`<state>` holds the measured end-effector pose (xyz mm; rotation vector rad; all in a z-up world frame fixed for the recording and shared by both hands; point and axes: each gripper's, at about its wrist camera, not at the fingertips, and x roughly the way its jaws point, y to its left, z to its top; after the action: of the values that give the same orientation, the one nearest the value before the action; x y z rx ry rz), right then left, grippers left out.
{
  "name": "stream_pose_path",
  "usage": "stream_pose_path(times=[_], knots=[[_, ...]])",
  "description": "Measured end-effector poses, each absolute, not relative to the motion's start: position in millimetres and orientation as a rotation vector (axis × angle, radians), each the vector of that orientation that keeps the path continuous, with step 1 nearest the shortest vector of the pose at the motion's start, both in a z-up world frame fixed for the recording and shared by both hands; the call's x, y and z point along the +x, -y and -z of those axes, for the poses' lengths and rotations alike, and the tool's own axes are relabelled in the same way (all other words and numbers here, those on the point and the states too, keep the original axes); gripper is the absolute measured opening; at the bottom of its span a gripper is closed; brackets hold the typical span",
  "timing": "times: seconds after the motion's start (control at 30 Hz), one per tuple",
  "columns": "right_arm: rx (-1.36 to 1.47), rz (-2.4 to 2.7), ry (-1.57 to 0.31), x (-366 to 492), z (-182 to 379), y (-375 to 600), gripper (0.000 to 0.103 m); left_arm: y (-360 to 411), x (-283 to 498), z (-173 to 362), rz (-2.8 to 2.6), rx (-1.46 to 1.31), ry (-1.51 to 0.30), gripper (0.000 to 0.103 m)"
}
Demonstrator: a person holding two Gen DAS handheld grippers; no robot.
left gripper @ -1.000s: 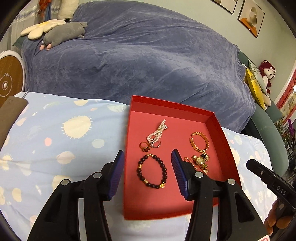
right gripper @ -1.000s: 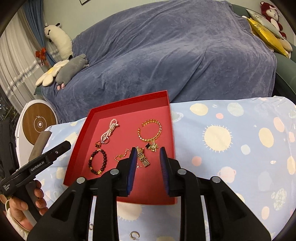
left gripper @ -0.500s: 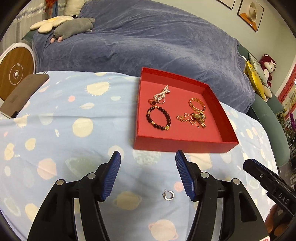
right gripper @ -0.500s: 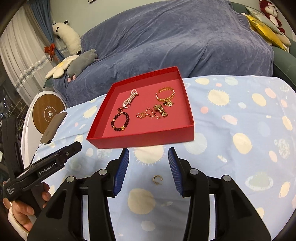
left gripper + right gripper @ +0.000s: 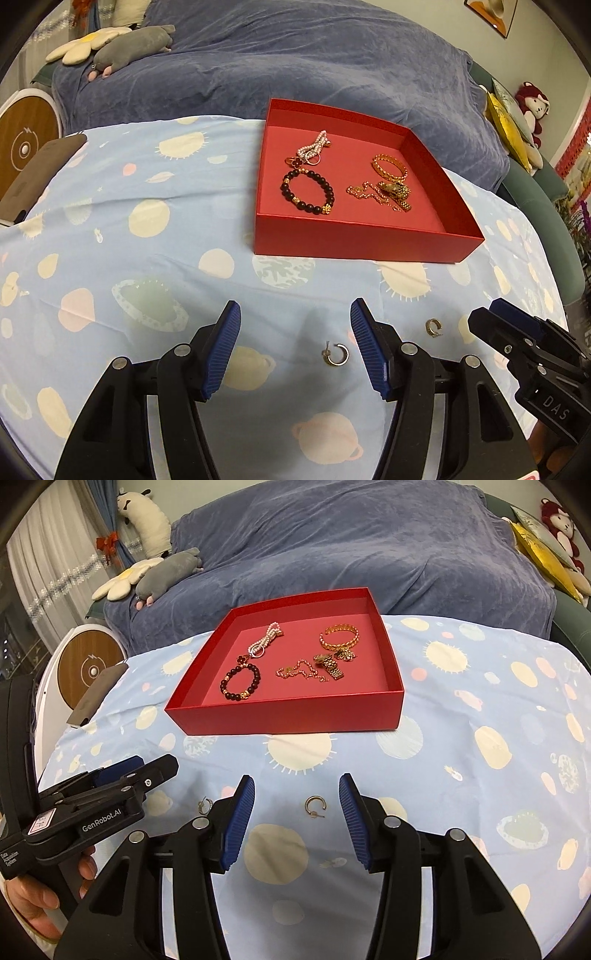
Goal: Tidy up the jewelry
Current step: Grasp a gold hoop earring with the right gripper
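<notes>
A red tray [image 5: 354,242] [image 5: 288,716] sits on the blue planet-print cloth and holds a dark bead bracelet [image 5: 308,191] [image 5: 240,682], a pearl strand [image 5: 314,147] [image 5: 265,639], a gold bangle [image 5: 389,168] [image 5: 339,635] and a gold chain with a watch [image 5: 384,192] [image 5: 314,668]. Two hoop earrings lie on the cloth in front of the tray. My left gripper [image 5: 291,347] is open, with one earring [image 5: 335,355] [image 5: 204,805] between its fingers. My right gripper [image 5: 297,819] is open around the other earring [image 5: 316,806] [image 5: 433,327].
A blue-covered sofa [image 5: 295,62] with plush toys [image 5: 122,44] stands behind the table. A round wooden disc [image 5: 90,670] and a dark flat pad [image 5: 40,171] are at the left. Yellow cushions and a red plush [image 5: 554,535] lie at the right.
Both grippers have pulled back from over the tray toward the near side of the cloth. The right gripper has opened wider. The two earrings have come into view between the fingers.
</notes>
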<state>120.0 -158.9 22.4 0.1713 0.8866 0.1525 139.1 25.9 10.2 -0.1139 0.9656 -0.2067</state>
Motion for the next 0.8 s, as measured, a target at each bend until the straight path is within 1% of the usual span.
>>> stream_pose_path(times=[0.1, 0.33, 0.63, 0.73, 0.8], knots=[[0.157, -0.153, -0.898, 118, -18, 158, 0.046, -25, 136, -9, 0.205, -0.103, -0.967, 0.063], [0.111, -0.141, -0.940, 120, 0, 156, 0.046, -25, 130, -5, 0.218, -0.081, -0.980, 0.065], [0.098, -0.122, -0.971, 133, 25, 152, 0.046, -32, 125, 1, 0.223, -0.087, -1.003, 0.065], [0.081, -0.127, -0.973, 135, 28, 147, 0.040, -32, 123, 2, 0.233, -0.085, -1.008, 0.065], [0.064, -0.127, -0.970, 135, 28, 144, 0.031, -31, 121, 4, 0.241, -0.077, -1.011, 0.065]])
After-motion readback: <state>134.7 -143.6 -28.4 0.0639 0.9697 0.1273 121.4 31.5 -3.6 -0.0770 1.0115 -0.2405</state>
